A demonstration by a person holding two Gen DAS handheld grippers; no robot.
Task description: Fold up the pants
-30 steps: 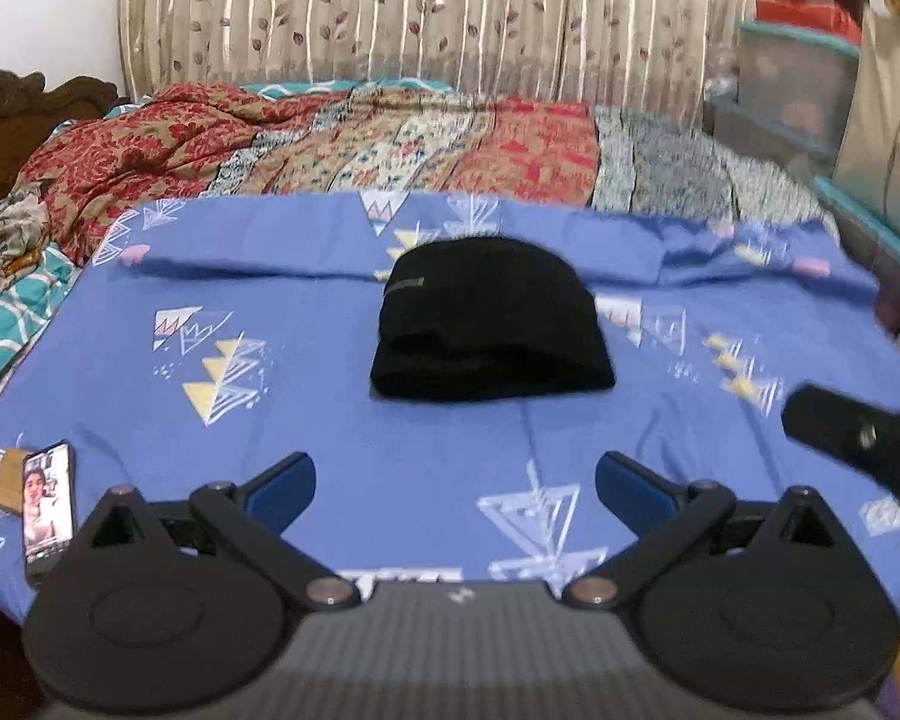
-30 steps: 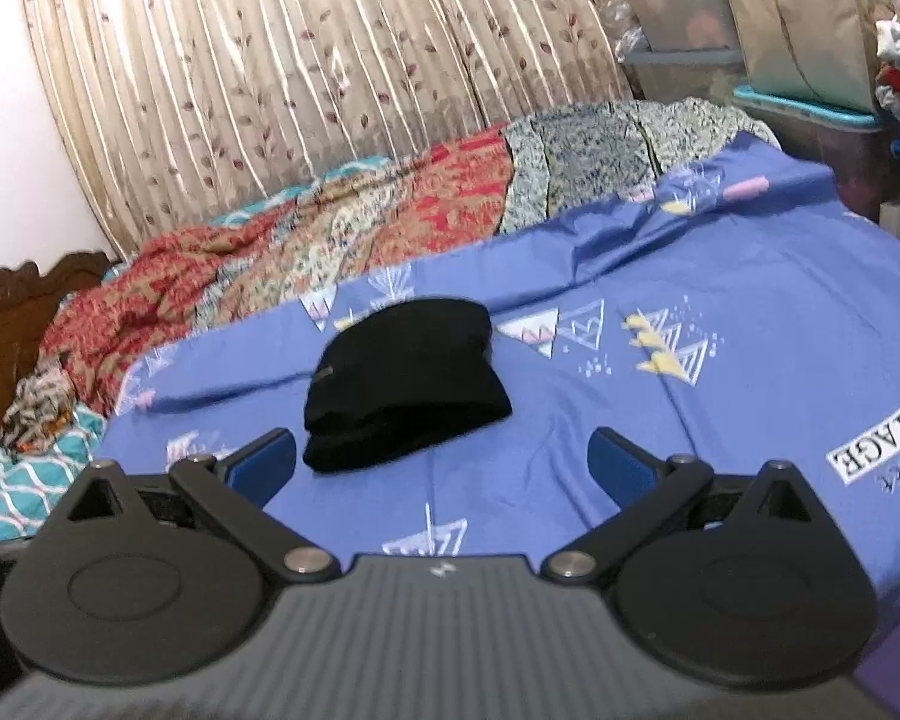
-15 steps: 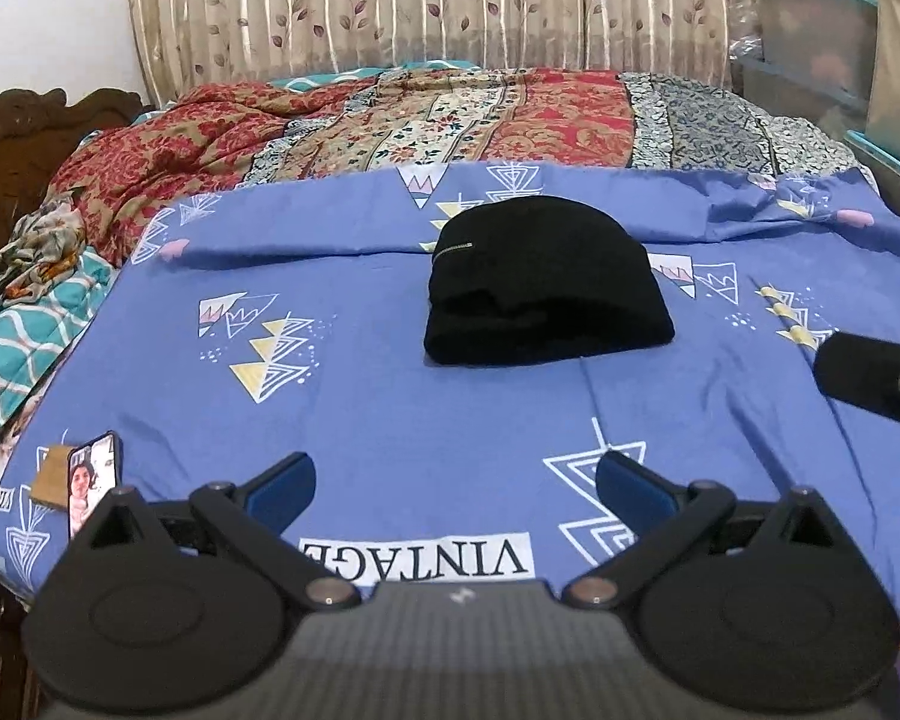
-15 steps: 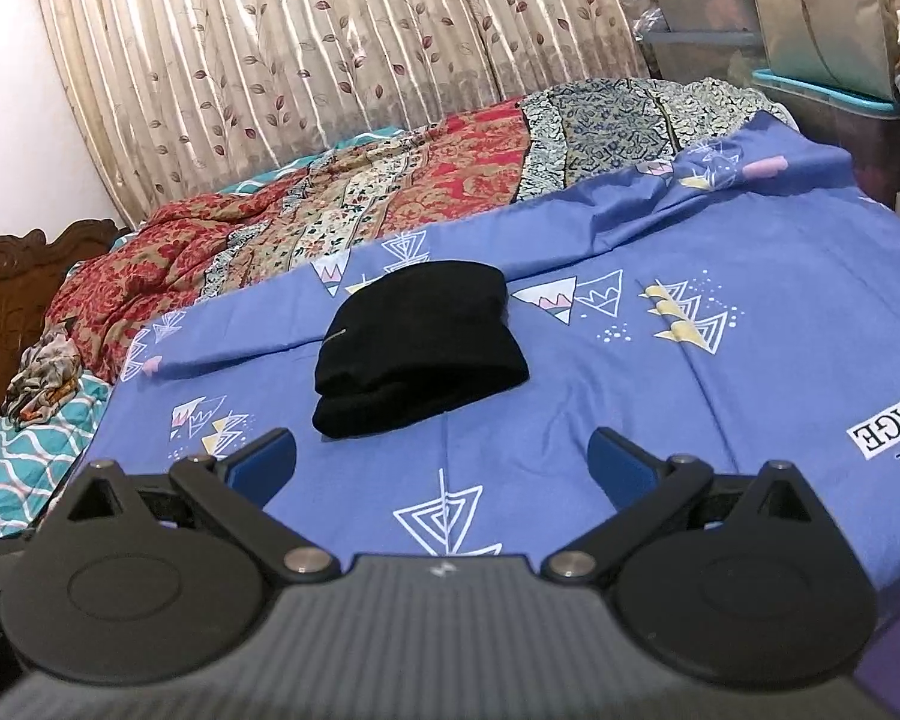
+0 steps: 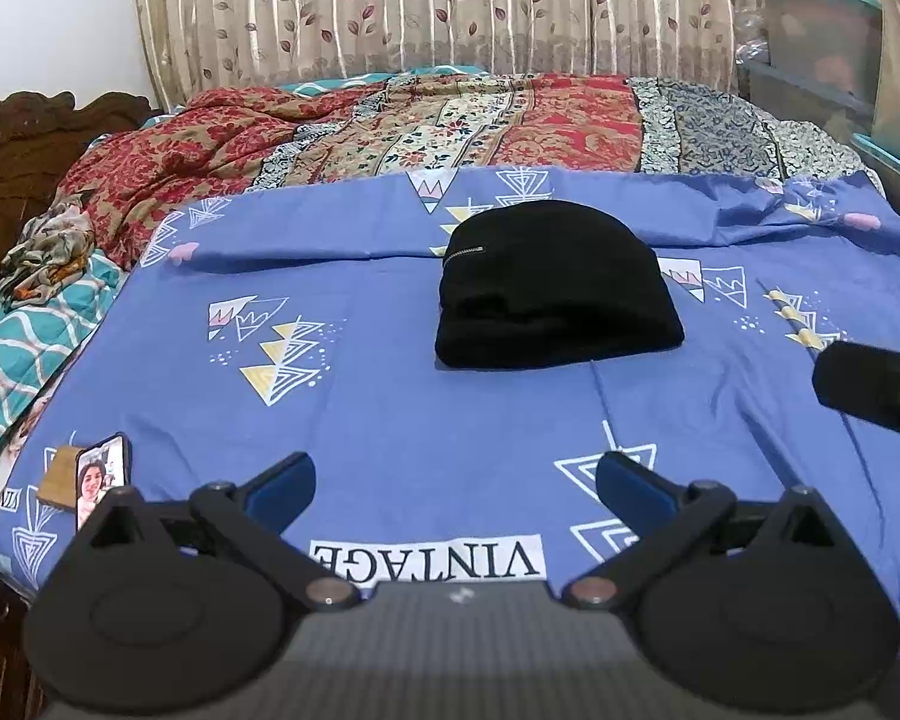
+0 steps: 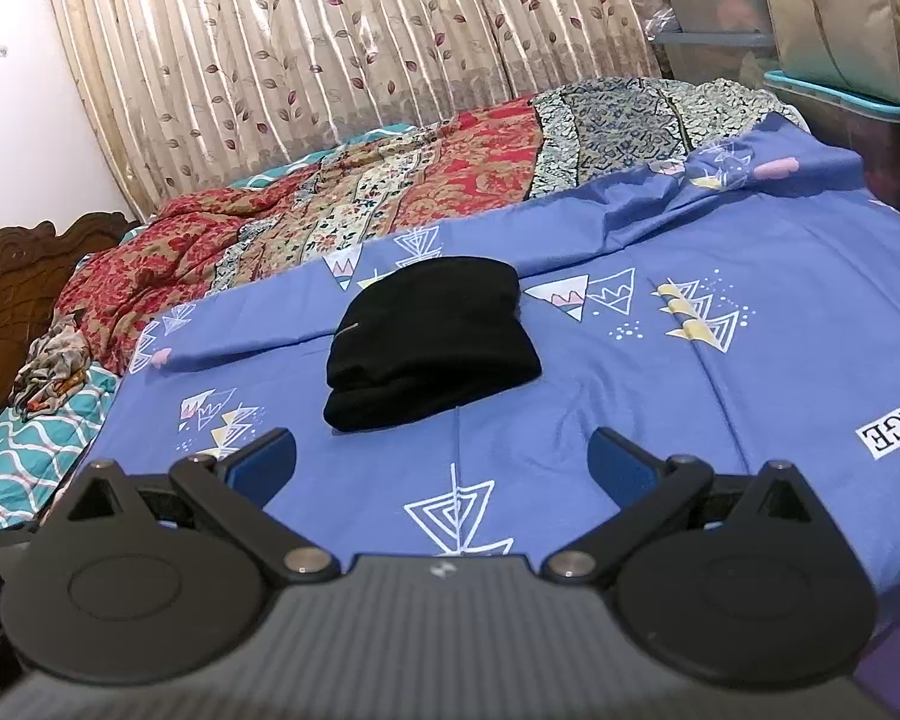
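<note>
1. Pants (image 5: 555, 285) lying folded into a compact black bundle on the bed (image 5: 390, 420), ahead of both hand-held grippers, well apart from either.
2. Left hand-held gripper (image 5: 453, 483) spread wide, holding nothing; right hand-held gripper (image 6: 441, 459) likewise wide and empty.
3. Folding apparently finished; step in hand looks like backing off from the bundle.
4. Next move, if any: only tidying or squaring an edge, needing a fresh reach forward.
5. Readable writing: "VINTAGE" (image 5: 429, 558) printed on the sheet, upside down, just ahead of the left fingers; partly cut off at right in the right view.
6. Phone (image 5: 102, 477) lying at the left.
</note>
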